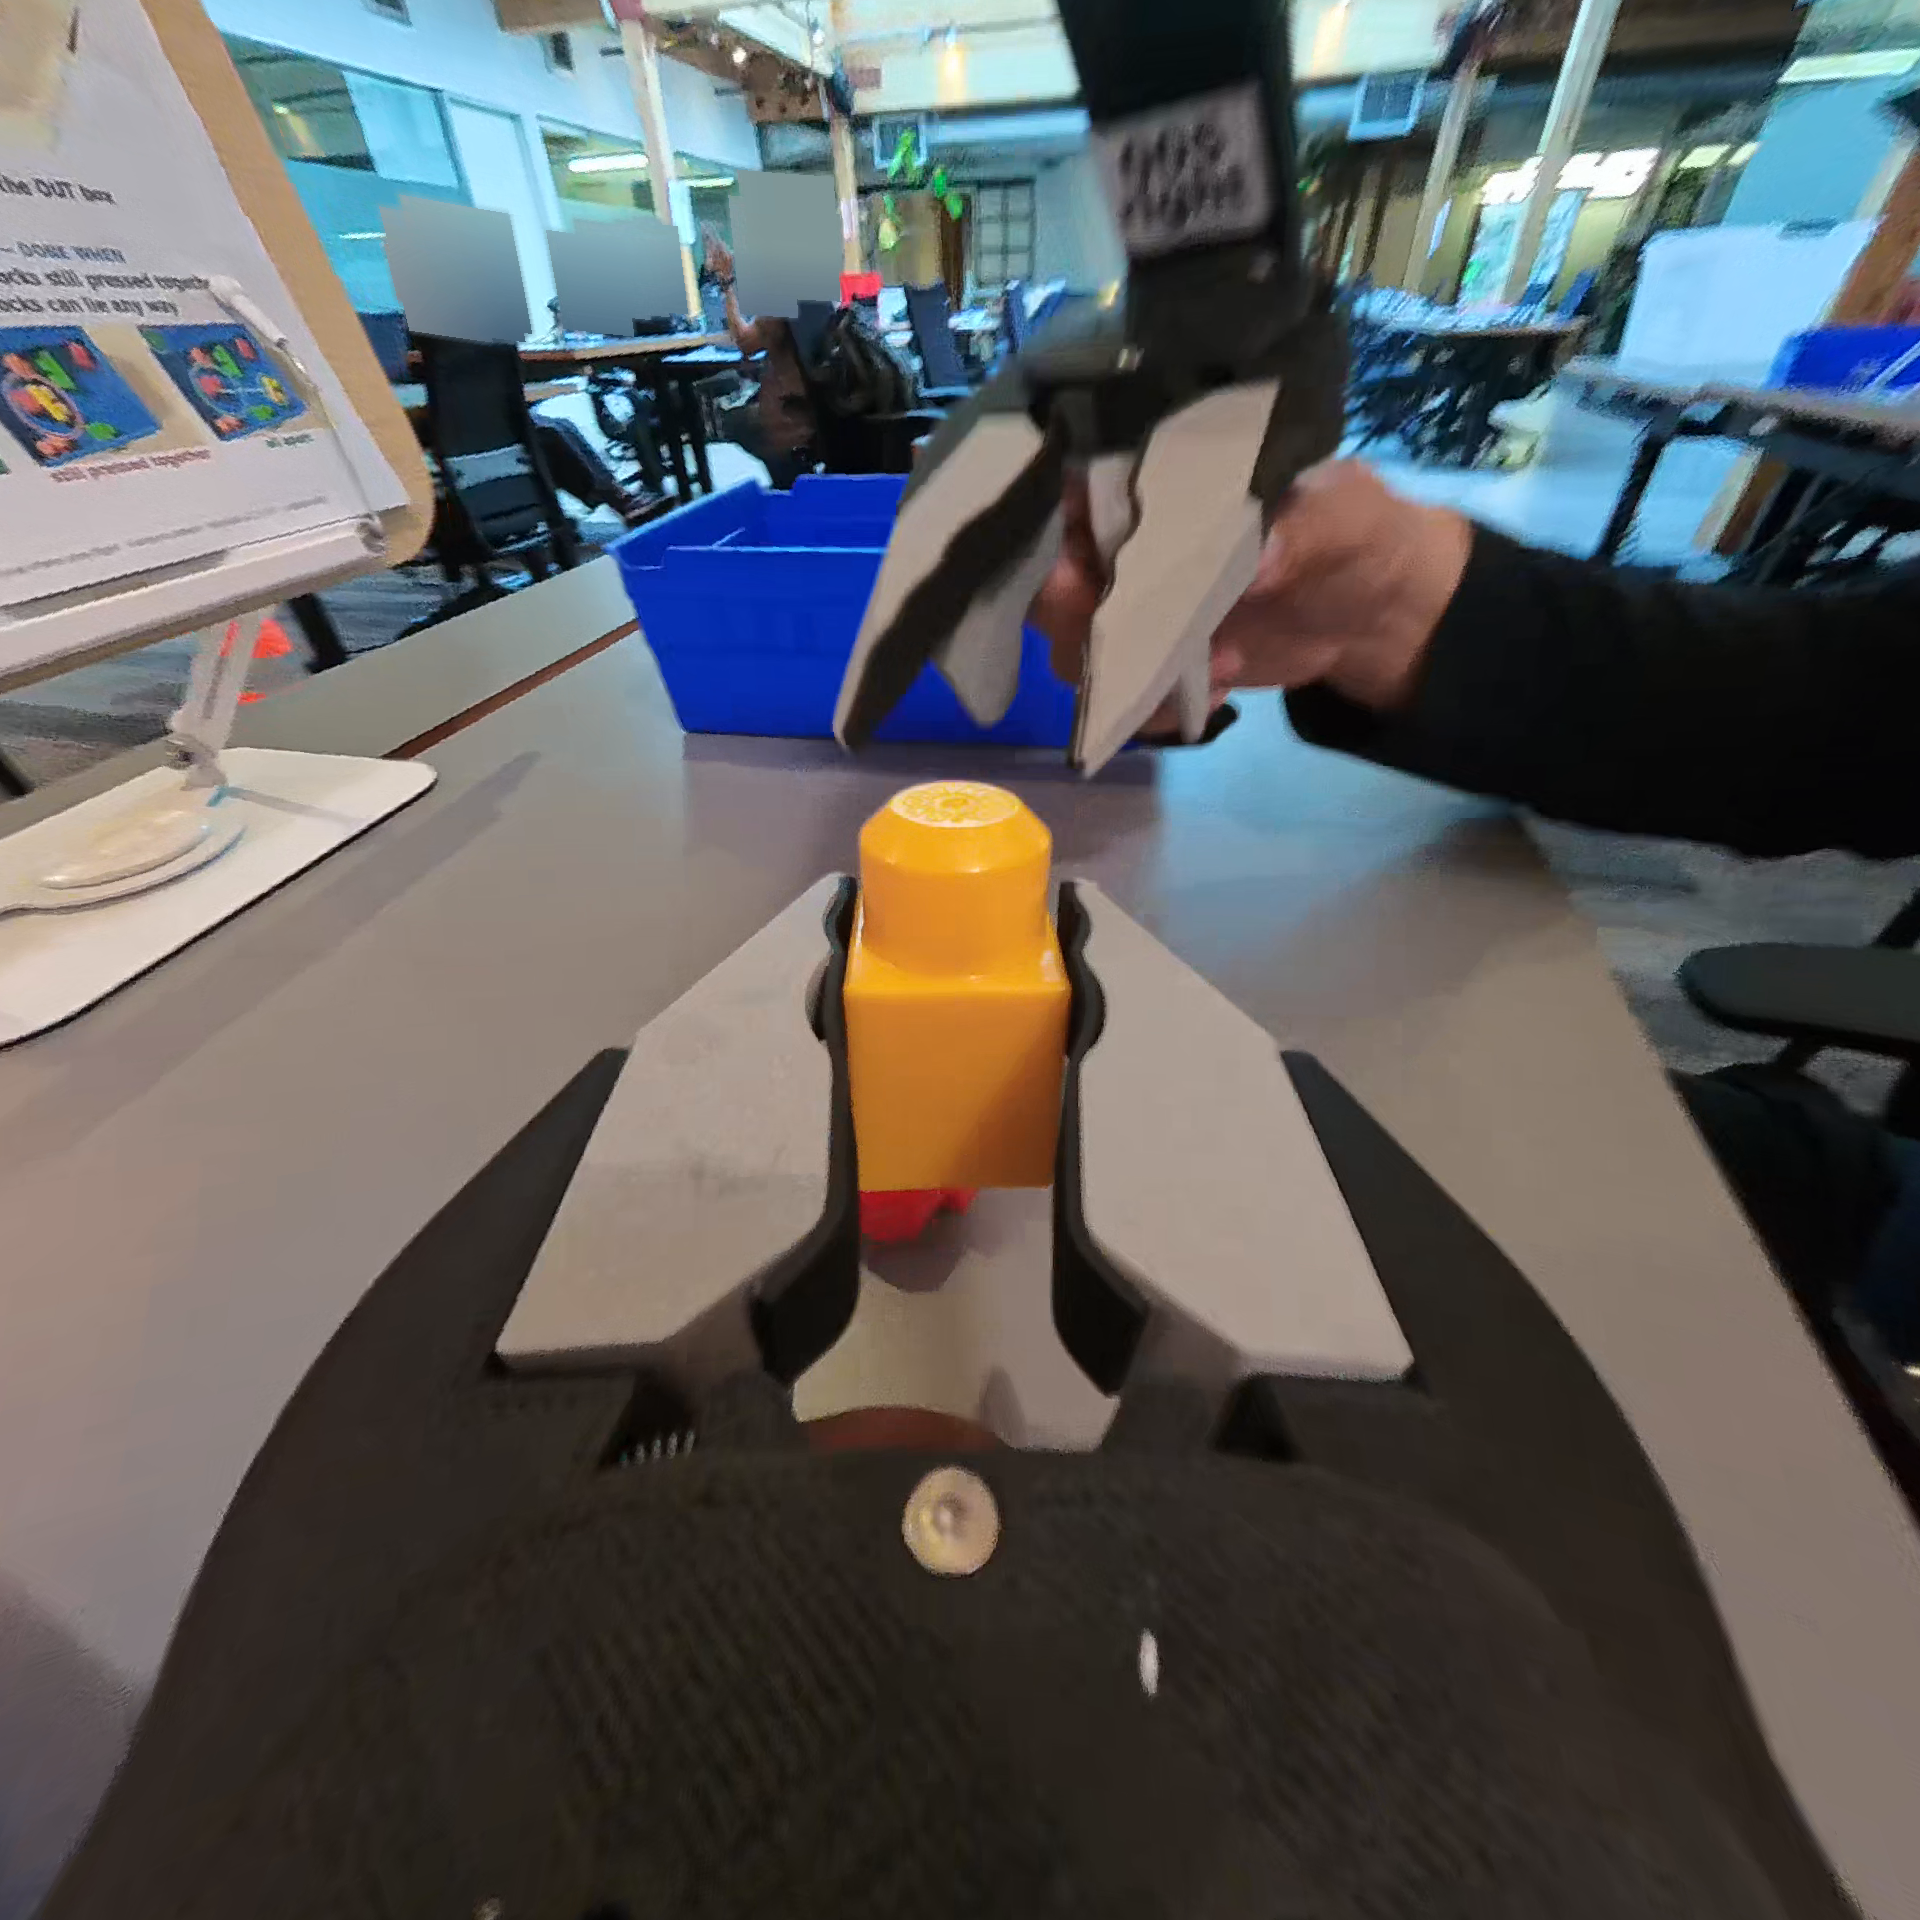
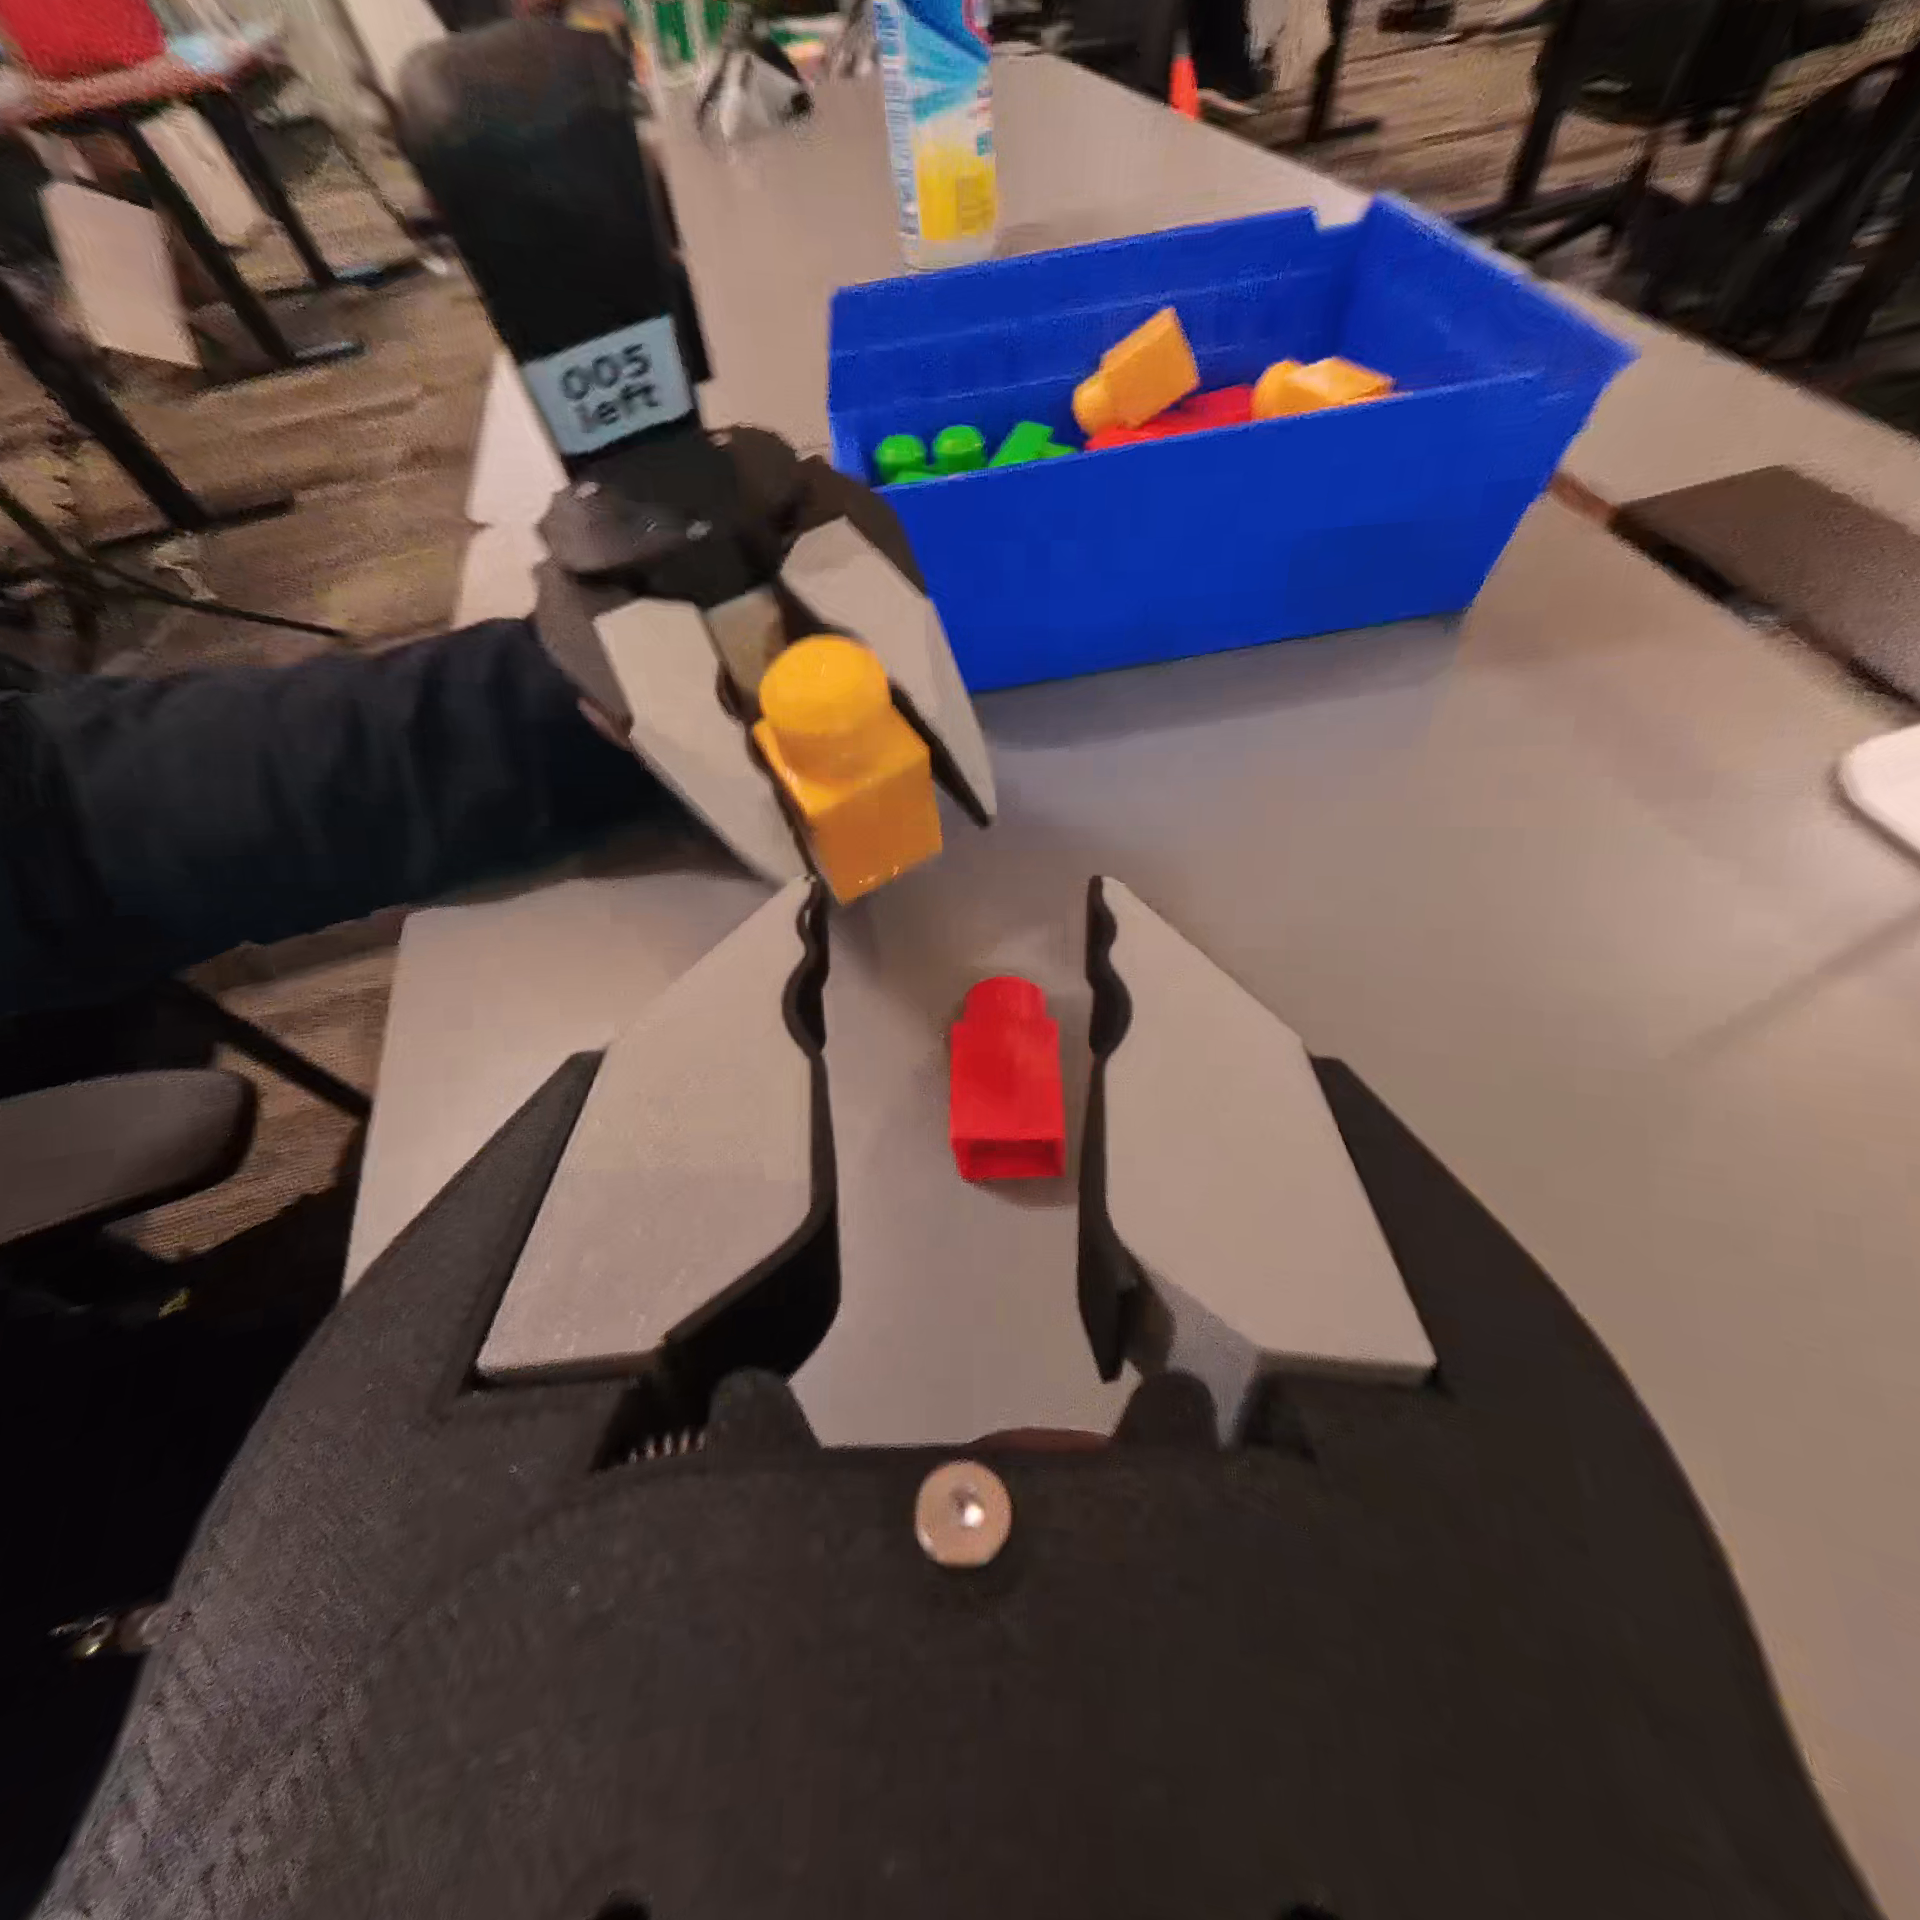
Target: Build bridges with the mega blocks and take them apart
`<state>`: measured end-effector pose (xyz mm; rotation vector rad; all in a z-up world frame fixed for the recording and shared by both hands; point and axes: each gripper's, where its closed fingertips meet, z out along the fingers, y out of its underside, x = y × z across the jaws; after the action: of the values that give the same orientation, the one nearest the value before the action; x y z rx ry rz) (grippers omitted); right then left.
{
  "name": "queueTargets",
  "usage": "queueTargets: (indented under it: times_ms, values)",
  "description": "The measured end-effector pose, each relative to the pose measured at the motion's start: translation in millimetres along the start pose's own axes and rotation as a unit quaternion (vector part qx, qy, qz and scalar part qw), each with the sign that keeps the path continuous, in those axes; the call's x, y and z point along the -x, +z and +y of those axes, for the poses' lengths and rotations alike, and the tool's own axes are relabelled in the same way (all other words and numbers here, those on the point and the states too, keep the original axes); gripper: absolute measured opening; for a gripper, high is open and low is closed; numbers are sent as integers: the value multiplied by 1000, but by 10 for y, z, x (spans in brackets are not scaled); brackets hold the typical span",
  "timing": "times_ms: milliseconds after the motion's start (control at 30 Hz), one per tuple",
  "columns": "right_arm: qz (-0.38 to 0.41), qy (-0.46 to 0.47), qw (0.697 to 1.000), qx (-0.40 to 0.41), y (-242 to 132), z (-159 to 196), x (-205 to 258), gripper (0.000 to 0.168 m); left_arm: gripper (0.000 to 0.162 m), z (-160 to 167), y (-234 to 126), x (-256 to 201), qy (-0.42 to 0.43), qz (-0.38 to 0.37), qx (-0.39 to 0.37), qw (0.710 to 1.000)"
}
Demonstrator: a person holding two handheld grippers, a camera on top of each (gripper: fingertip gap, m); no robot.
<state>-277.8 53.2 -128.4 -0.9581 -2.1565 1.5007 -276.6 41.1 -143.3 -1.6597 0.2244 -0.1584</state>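
Observation:
My left gripper [image 1: 956, 904] is shut on a single-stud orange block [image 1: 956, 1039], held upright above the grey table. A small red block [image 1: 914, 1210] peeks out beneath it. In the right wrist view the left gripper [image 2: 883, 842] holds the orange block [image 2: 847, 769] tilted, just beyond my right fingertips. My right gripper [image 2: 951, 894] is open and empty, with the red block [image 2: 1006, 1081] lying on its side on the table between the fingers, below them. The right gripper [image 1: 971, 743] hangs open above and behind the orange block.
A blue bin [image 2: 1195, 561] stands behind, holding green [image 2: 966, 452], orange [image 2: 1138, 369] and red [image 2: 1184, 410] blocks. A bottle [image 2: 940, 135] stands behind the bin. An instruction sheet on a white stand [image 1: 156, 312] is at the left. The table edge and a chair are at the left in the right wrist view. The grippers are tip to tip, or close to it.

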Motion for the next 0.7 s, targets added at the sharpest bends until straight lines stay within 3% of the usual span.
queueTargets:
  times_ms: [67,133,233,267,700]
  values:
    - [7,11,999,29,56,-44,61,58,37,28,65,26,21,-25,14,999]
    - [18,18,998,55,195,-44,134,58,37,44,122,24,34,-38,23,998]
    - [51,0,997,57,368,-85,154,46,37,125,192,0,54,-44,45,997]
    - [58,6,996,60,402,-74,142,34,37,136,199,8,55,-48,47,996]
    - [89,36,993,72,419,12,29,28,37,173,184,208,47,-107,57,991]
